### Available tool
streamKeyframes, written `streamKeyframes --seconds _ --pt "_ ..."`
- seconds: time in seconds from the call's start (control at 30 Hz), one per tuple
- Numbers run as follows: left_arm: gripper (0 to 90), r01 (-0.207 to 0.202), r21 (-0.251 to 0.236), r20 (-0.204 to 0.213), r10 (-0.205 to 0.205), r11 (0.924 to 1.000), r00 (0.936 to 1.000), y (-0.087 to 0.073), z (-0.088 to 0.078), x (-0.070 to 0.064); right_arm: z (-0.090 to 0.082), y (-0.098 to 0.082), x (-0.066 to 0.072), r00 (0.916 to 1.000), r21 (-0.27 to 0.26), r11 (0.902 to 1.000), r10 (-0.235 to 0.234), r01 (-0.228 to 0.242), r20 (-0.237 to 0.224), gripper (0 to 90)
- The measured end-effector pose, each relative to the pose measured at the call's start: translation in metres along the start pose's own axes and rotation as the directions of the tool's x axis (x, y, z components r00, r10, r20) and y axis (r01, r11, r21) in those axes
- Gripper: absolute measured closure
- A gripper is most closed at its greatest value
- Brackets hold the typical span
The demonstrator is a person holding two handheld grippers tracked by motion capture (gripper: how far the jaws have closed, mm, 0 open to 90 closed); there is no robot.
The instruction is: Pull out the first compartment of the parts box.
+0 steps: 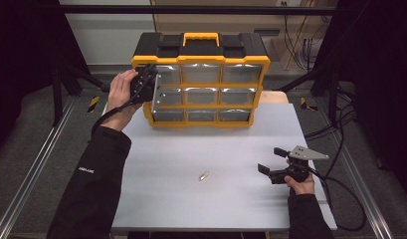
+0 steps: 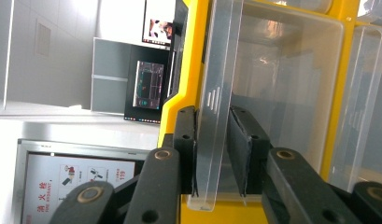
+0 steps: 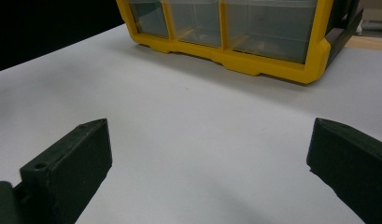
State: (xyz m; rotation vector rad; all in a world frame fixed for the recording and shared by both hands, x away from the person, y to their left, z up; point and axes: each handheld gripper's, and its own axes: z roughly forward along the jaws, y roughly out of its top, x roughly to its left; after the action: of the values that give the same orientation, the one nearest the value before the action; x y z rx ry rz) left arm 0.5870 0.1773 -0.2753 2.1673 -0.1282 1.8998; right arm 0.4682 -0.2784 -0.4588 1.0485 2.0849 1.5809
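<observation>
The drawer's clear lip stands between the left tongs, which pinch it; right tongs gape, far off.

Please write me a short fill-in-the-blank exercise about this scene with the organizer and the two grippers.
1. The left gripper has its jaws on either side of a clear drawer handle in the organizer's ____ column.
2. The right gripper hangs over the table with its jaws ____.
3. The organizer's frame is yellow and its top is ____.
4. A small ____-coloured piece lies on the table between the two arms.

Missing words: left; open; black; brass
</observation>
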Motion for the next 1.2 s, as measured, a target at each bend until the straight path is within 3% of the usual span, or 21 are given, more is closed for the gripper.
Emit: streamKeyframes --seconds 0.8,1.2 --pt "77.8 -0.113 0.007 -0.024 0.113 0.9936 0.9933 0.0024 -0.0018 -0.0021 -0.0005 0.0002 0.0 1.0 -0.001 1.0 0.0 0.0 -0.002 0.8" --pt "78.0 -0.121 -0.003 -0.022 0.121 0.9926 0.9924 0.0032 -0.0098 -0.0032 0.0 0.0 0.0001 1.0 0.0 1.0 -0.001 0.001 -0.001 0.7"
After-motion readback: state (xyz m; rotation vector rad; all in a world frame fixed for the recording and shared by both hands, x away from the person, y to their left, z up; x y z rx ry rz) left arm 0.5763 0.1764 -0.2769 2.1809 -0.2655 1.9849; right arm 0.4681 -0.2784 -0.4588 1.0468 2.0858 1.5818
